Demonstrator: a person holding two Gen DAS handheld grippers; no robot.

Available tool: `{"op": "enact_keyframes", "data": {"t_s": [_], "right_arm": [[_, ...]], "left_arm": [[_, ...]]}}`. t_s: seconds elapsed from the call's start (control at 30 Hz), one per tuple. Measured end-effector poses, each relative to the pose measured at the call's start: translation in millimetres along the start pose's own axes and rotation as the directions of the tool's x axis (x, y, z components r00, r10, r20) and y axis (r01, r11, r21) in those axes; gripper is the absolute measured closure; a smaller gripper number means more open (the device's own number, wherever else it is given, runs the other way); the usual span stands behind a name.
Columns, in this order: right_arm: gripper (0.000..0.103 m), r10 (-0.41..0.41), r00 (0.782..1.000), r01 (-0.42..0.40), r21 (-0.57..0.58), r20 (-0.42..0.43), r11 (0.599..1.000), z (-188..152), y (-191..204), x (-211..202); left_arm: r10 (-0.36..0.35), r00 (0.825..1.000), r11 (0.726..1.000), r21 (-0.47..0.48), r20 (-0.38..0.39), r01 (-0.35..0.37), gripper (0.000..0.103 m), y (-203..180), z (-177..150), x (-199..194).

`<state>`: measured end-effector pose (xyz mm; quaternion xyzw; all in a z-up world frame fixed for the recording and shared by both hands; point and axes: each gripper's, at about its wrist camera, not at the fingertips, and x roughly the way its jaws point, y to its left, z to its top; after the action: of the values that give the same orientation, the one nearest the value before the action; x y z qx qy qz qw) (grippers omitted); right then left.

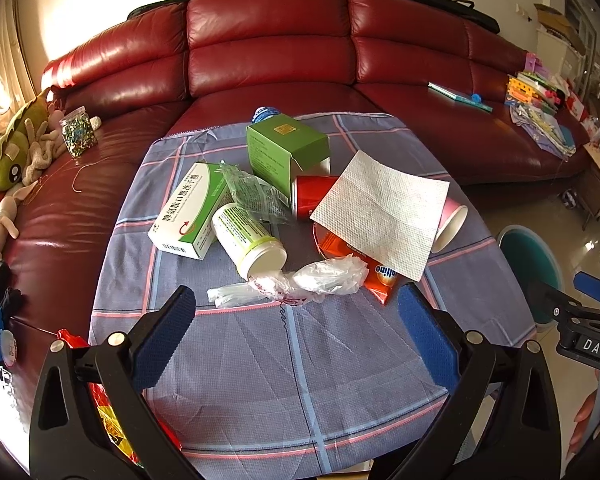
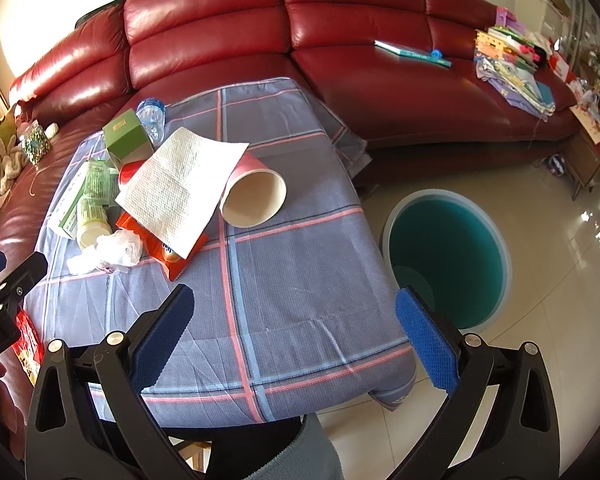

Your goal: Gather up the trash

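Observation:
Trash lies on a checked tablecloth [image 1: 260, 360]: a crumpled plastic bag [image 1: 300, 280], a white bottle [image 1: 248, 236] on its side, a white-green box [image 1: 184, 212], a green box [image 1: 288, 148], a red can [image 1: 312, 196], a paper towel [image 1: 380, 212] over an orange wrapper [image 1: 380, 280], and a pink paper cup [image 2: 252, 192]. My left gripper [image 1: 296, 336] is open and empty just short of the bag. My right gripper [image 2: 296, 328] is open and empty over the table's near right corner. A teal bin [image 2: 448, 256] stands on the floor to the right.
A red leather sofa [image 1: 268, 52] wraps behind the table, with plush toys [image 1: 16, 152] and a jar [image 1: 78, 132] at left, a book [image 1: 460, 98] and stacked papers [image 2: 512, 68] at right. A red packet [image 2: 28, 344] lies left of the table. Tiled floor [image 2: 560, 320] is at right.

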<state>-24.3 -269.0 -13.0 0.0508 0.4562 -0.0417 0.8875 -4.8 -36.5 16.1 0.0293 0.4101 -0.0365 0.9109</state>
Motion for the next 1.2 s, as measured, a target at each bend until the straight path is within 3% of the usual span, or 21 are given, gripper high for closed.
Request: {"op": "enact_keyframes", "data": {"t_s": [0.9, 1.07, 1.2], "right_arm": [[0.003, -0.010, 1.000, 0.010, 0.012, -0.020, 1.000, -3.1, -0.3, 11.1], [0.003, -0.011, 0.999, 0.011, -0.002, -0.037, 1.000, -3.9, 4.4, 19.4], [0.003, -0.008, 0.998, 0.008, -0.005, -0.060, 1.000, -7.7, 8.2, 31.3]], "left_arm": [[-0.022, 1.000, 1.000, 0.002, -0.022, 0.022, 0.006, 6.2, -4.6, 9.9], [-0.015, 0.999, 1.000, -0.018, -0.047, 0.015, 0.006, 30.1, -9.2, 27.4], [-0.032, 0.992, 0.999, -0.045, -0.122, 0.027, 0.006, 58.1, -16.3, 55.7]]}}
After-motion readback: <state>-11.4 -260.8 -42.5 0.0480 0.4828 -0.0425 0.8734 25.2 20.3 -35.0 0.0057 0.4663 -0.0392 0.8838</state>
